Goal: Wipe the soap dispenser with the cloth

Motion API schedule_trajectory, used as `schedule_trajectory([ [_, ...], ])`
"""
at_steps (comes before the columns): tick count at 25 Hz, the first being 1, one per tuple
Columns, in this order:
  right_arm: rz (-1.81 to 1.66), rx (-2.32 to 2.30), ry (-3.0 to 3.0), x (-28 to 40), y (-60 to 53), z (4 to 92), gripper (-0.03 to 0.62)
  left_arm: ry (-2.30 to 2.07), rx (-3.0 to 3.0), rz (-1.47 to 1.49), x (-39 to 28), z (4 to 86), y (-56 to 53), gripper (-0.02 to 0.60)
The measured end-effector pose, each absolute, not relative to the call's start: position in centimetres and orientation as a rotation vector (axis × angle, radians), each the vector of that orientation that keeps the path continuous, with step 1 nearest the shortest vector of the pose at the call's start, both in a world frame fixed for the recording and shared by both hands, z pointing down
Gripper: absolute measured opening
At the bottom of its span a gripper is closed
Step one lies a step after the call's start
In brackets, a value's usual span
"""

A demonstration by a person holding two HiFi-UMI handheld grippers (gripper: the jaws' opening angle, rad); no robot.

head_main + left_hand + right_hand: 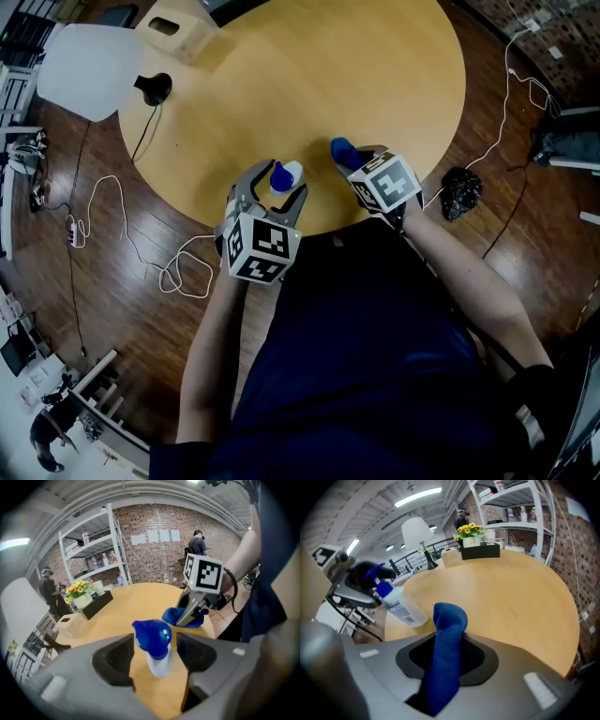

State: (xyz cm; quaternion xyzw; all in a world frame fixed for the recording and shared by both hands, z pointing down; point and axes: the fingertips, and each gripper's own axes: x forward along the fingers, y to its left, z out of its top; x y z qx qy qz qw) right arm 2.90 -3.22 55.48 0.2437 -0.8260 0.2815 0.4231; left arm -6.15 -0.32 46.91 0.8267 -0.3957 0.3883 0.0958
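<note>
Dispenser (284, 176) upright near table (375, 84) edge, untouched between parted jaws of L gripper (272, 187); R gripper (447, 663) clamps cloth (449, 639) nearby; wipe prob. pending: next, L steadies it, R presses cloth on.

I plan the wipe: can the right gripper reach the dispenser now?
Probably yes: the right gripper holds the cloth, only bare table lies before the dispenser, and the left gripper stands open round its pump end only.

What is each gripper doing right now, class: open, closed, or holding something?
Left gripper: open, astride the white plastic soap dispenser with blue pump top, not gripping it.
Right gripper: closed on the blue fabric cloth.
</note>
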Motion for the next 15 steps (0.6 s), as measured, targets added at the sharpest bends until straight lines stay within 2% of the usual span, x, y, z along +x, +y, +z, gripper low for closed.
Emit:
schedule_trajectory([
  [2, 0.585, 0.556, -2.011, 2.8, -3.1, 56.0, 0.151, -1.119, 2.439, 1.173, -5.8, 47.1, -0.6, 0.276],
  [5, 0.432, 0.508, -1.966, 2.6, -3.5, 56.6, 0.261, -1.152, 2.366, 1.103, -6.6, 47.0, -1.2, 0.195],
  [6, 0.412, 0.51, -1.967, 2.5, -3.7, 56.8, 0.268, -1.18, 2.329, 1.045, -7.0, 46.9, -1.4, 0.161],
  [13, 0.398, 0.499, -2.004, 1.6, -3.0, 58.0, 0.252, -1.391, 1.896, 0.468, -12.4, 46.3, -3.1, 0.144],
  [15, 0.363, 0.517, -2.009, 1.6, -3.1, 58.2, 0.182, -1.408, 1.767, 0.286, -14.5, 47.0, -2.8, 0.144],
])
